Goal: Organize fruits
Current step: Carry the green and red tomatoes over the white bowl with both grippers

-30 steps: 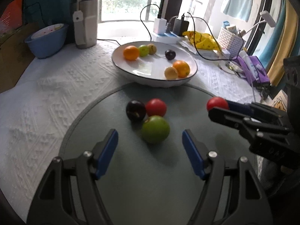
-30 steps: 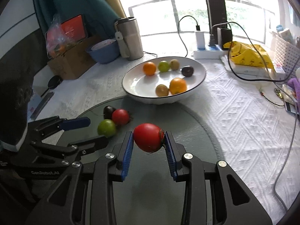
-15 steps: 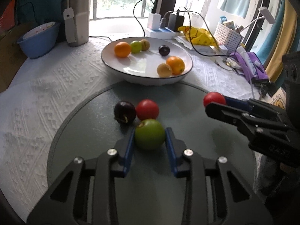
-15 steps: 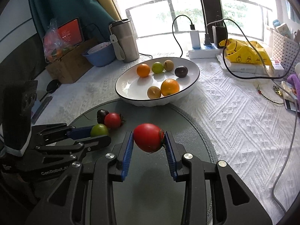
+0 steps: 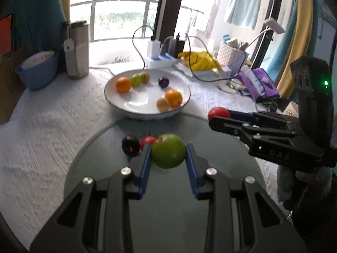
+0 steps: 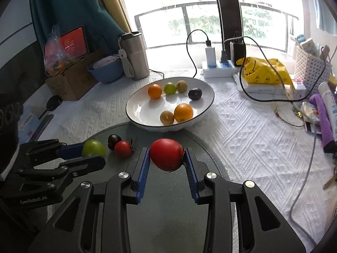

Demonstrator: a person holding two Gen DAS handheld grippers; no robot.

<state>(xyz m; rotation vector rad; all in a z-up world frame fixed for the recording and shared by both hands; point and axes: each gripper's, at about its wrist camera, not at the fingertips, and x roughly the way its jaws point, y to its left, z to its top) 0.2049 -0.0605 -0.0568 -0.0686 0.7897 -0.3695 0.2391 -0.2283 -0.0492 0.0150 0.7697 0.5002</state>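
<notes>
My left gripper (image 5: 168, 154) is shut on a green apple (image 5: 168, 153), held above the grey round mat (image 5: 168, 206). My right gripper (image 6: 167, 157) is shut on a red tomato (image 6: 166, 157) above the same mat (image 6: 168, 210). A dark plum (image 5: 130, 144) and a small red tomato (image 5: 147, 140) lie on the mat just behind the apple. The white bowl (image 5: 147, 111) beyond the mat holds two oranges, a green fruit, a dark plum and two yellowish fruits; it also shows in the right wrist view (image 6: 139, 105).
A steel tumbler (image 6: 134, 55) and a blue bowl (image 6: 106, 69) stand at the back left. A power strip with cables (image 6: 219, 65), a yellow bag (image 6: 263, 70), a white basket (image 6: 311, 63) and purple cloth (image 6: 322, 116) crowd the back right. White tablecloth surrounds the mat.
My left gripper closed on the green apple and has lifted it off the mat. My right gripper keeps hold of the red tomato and has risen a little.
</notes>
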